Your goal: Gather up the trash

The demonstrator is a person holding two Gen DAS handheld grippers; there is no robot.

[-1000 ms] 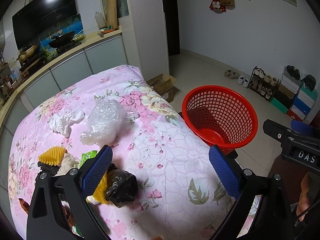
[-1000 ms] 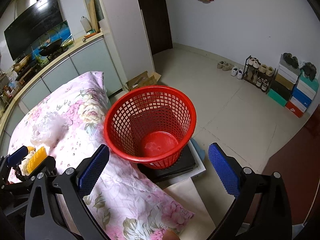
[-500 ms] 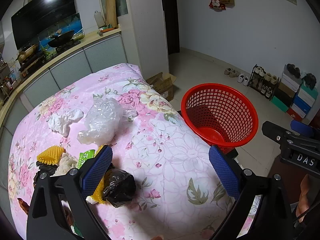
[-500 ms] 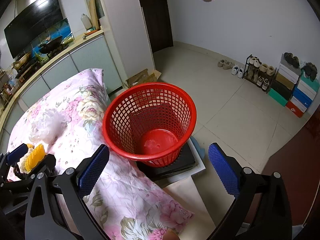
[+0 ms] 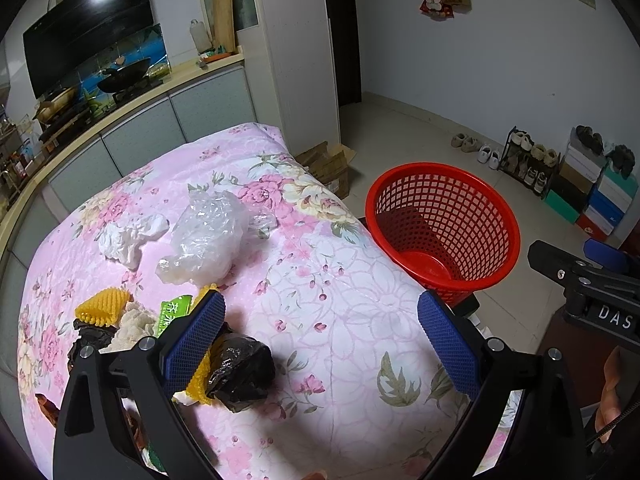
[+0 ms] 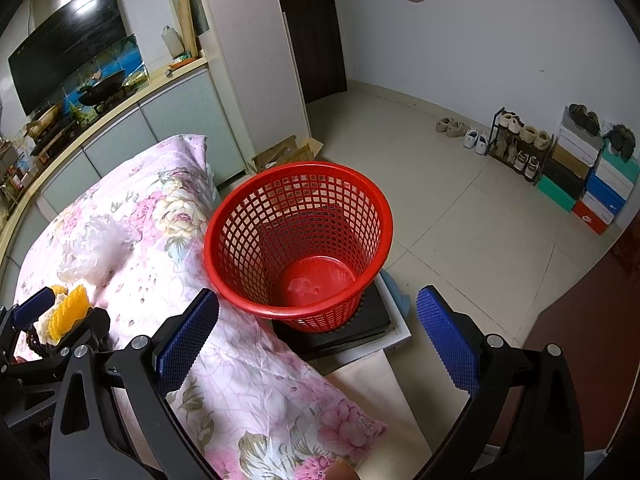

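Hovering over the near part of the flowered pink cloth (image 5: 328,300), the left gripper (image 5: 320,340) has its two blue pads spread wide and holds nothing. The trash lies on the left half of this cloth: a black crumpled bag (image 5: 242,372) sits just beside the left pad, touching a yellow ribbed piece (image 5: 198,376) that the pad partly hides. Behind them are a green wrapper (image 5: 173,312), a beige tissue lump (image 5: 134,326) and another yellow ribbed piece (image 5: 102,306). Farther toward the far edge rest a clear plastic bag (image 5: 208,236) and a white crumpled paper (image 5: 128,236), near each other but apart. The red basket (image 6: 298,240) stands just off the right edge of the cloth, on a dark flat box (image 6: 360,324), and it looks empty inside. The right gripper (image 6: 318,340) is above this basket's near rim, also spread wide and empty. Between the trash and the basket the cloth is bare. Around them are a kitchen counter (image 5: 120,108) with a black wok (image 5: 122,78), an open cardboard box (image 5: 328,162) on the floor, and a shoe rack (image 5: 528,160) with coloured shoe boxes (image 5: 596,196) at the wall.
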